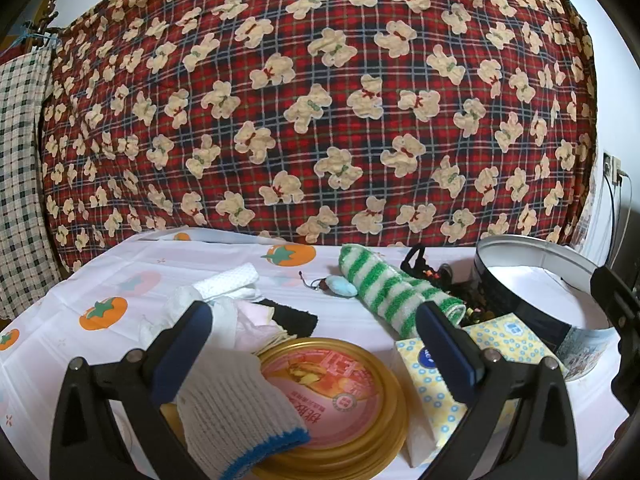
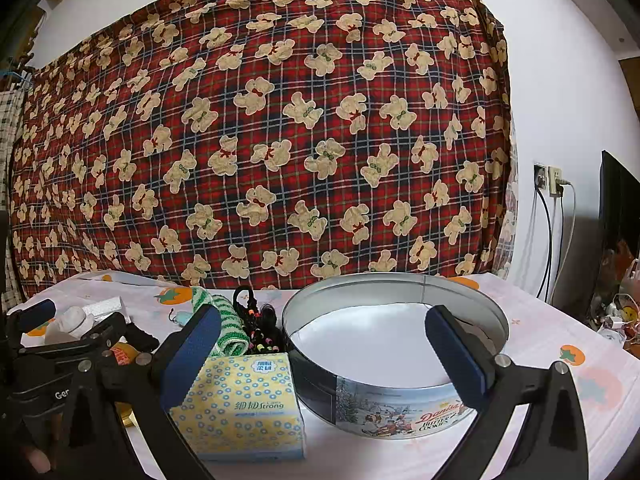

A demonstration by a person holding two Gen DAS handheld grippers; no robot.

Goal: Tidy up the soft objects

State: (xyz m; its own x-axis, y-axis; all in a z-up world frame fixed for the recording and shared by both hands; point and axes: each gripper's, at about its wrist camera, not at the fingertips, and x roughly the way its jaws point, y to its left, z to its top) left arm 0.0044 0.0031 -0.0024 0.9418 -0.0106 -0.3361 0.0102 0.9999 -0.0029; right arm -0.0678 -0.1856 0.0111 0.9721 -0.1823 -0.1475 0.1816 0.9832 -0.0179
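Table under white cloth with orange persimmon print [image 1: 132,264]; red plaid teddy-bear blanket [image 2: 260,140] hangs behind. Open round silver cookie tin [image 2: 400,396] sits right of a yellow tissue pack [image 2: 240,404]. Left gripper [image 1: 316,344] spread wide, empty, over white knit glove with blue cuff [image 1: 236,412] and gold tin lid [image 1: 344,392]. Right gripper [image 2: 324,348] spread wide, empty, straddling the tin's near rim. Green-striped sock [image 1: 384,288] lies behind.

Bear-print plaid blanket [image 2: 260,140] behind; wall sockets [image 2: 547,181] right.

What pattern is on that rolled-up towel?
Green and white stripes on the rolled-up towel, clearest in the left wrist view.
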